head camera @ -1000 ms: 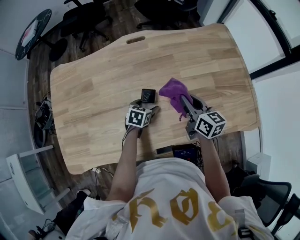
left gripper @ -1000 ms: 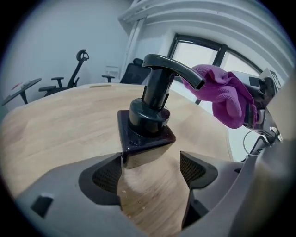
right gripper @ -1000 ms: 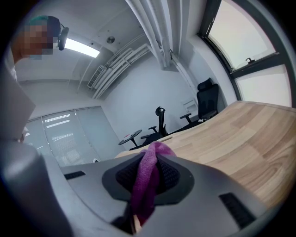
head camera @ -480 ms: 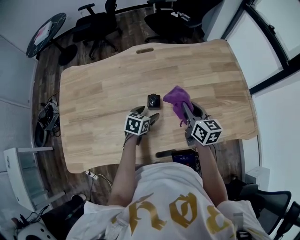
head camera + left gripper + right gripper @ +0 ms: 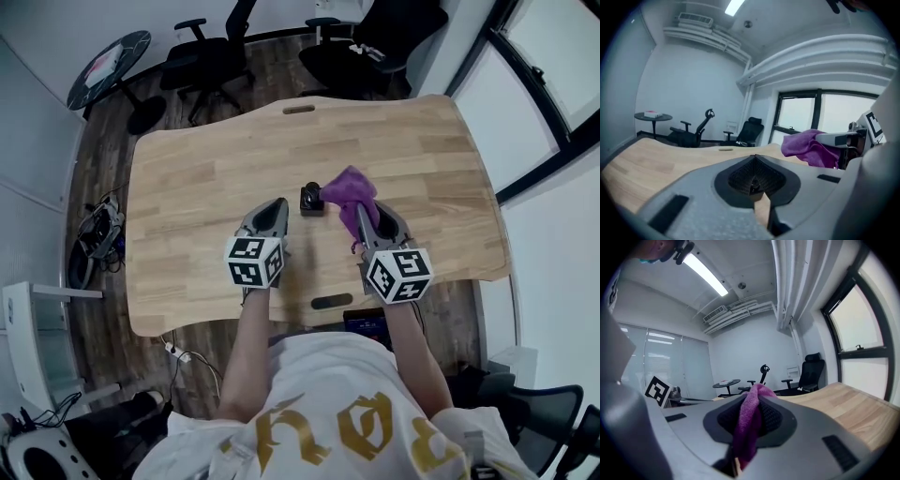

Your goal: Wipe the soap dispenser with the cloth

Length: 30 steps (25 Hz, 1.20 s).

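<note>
Since the earlier frame the left gripper (image 5: 272,208) had come up and away from the soap dispenser (image 5: 310,199), which it had flanked before; its jaws had just been closing and now met tip to tip with nothing between them; it hung over bare table (image 5: 187,169), left of the dispenser and apart from it. Dispenser: small, dark, upright on the wood near the table's middle, held by nothing. Purple cloth (image 5: 349,186) bunched just beside the dispenser's right side in the head view; contact could not be told. Right gripper (image 5: 360,214) clamped on the cloth, a fold pinched between its pads and the rest hanging forward of the tips.

Judgement: dispenser was unsupported, so any further wipe would likely push it over or slide it; best to steady it with the left jaws first, then stroke with the loose bunch of cloth, not the hard fingertips, pressing lightly against the braced side.
</note>
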{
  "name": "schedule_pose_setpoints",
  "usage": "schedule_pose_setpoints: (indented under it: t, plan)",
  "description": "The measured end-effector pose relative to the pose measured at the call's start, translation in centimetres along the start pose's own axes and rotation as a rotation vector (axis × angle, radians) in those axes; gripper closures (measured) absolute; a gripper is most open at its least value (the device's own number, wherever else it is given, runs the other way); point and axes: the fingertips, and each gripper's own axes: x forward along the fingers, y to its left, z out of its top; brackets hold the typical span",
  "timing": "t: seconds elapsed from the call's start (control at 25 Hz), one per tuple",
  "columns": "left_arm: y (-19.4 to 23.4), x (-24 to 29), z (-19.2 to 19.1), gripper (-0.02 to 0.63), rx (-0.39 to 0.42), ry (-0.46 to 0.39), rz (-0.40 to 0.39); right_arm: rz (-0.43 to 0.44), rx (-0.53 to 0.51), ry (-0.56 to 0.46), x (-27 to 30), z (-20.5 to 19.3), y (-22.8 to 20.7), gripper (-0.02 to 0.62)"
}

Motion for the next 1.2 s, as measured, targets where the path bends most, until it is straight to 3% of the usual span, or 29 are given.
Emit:
schedule_pose_setpoints:
  t: [0.24,0.4,0.6,0.84,1.2]
  plan:
    - [-1.0,-2.3,4.4,0.597,0.105,-0.119,0.060,-0.044,-0.074,-0.053,-1.6,1.8,0.8,0.541]
    - [-2.1,-2.9,5.5,0.597,0.090,-0.165,0.041,-0.064,-0.086,-0.065,-2.4,2.2,0.5,0.543]
    - [-2.5,-2.5,4.5,0.597,0.088,-0.114,0.006,-0.071,-0.085,-0.073,-2.7,2.4,0.4,0.543]
    - [-2.2,-2.2,5.0,0.597,0.061,-0.133,0.000,-0.086,-0.080,-0.063,-2.8,2.3,-0.2,0.543]
    - [-2.0,-1.4,4.7,0.597,0.083,-0.121,0.004,-0.097,-0.032,-0.059,-2.3,2.1,-1.3,0.543]
